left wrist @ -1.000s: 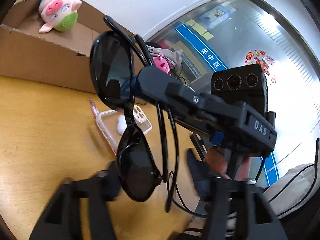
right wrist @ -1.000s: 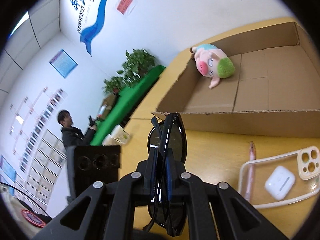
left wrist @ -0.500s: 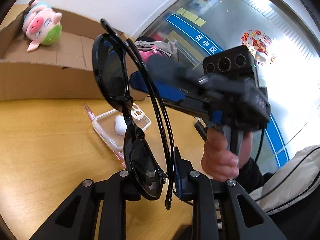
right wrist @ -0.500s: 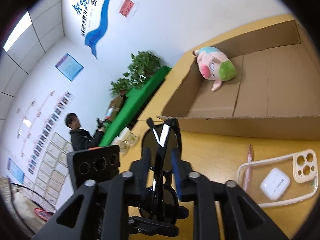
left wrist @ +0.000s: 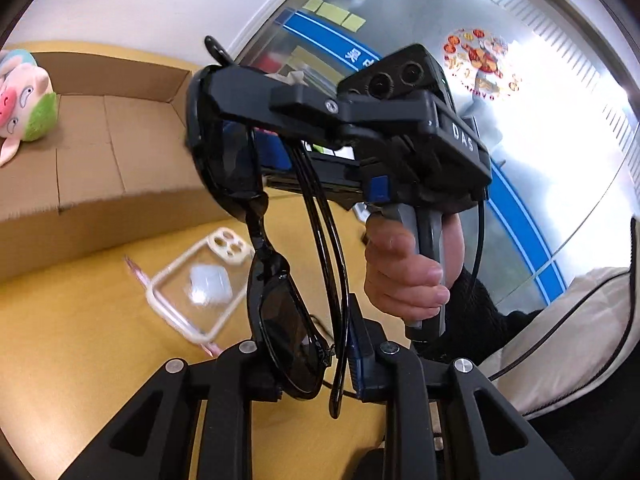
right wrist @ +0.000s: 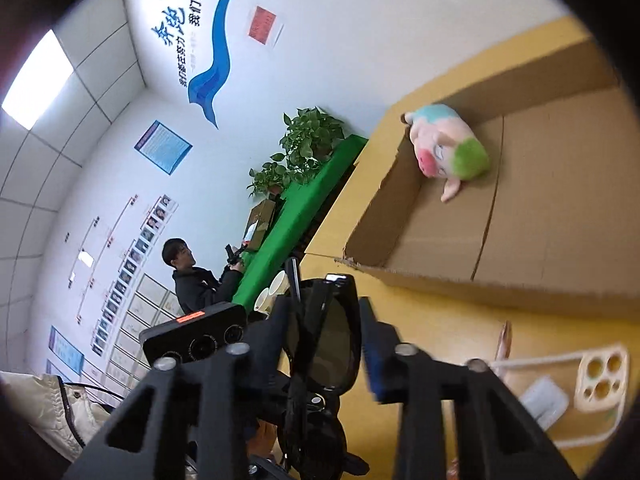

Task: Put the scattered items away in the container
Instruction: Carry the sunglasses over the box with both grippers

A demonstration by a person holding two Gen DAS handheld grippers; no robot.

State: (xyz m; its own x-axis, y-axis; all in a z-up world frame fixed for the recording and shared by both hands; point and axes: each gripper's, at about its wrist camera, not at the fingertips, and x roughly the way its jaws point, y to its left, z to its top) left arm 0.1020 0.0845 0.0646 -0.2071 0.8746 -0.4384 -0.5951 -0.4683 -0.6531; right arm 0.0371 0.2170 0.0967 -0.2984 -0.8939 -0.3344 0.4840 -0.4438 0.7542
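Briefly, logged from the left wrist view, far side first. The plush pig (left wrist: 24,108) lay inside the cardboard box (left wrist: 120,140), against its left wall. In front of the box, on the yellow table (left wrist: 80,360), a pink pen (left wrist: 136,274) lay just beside the clear phone case (left wrist: 180,312), and a white earbud case (left wrist: 210,286) rested on the phone case.

Mid-frame, the black sunglasses (left wrist: 288,332) hung folded and roughly upright in the air above the table, outside the box. I read the left gripper (left wrist: 312,372) as closed on the lower lens and the folded temples, with the pads (left wrist: 356,360) pressed in from both sides.

Further right, the right gripper (left wrist: 228,136) reached in from the right with its fingers either side of the upper lens. From its own wrist camera the fingers stood parted, and a thin gap showed between the lens and the blue pad. I could not tell whether the other finger touched the frame. The person's right hand (left wrist: 404,276) gripped the handle.
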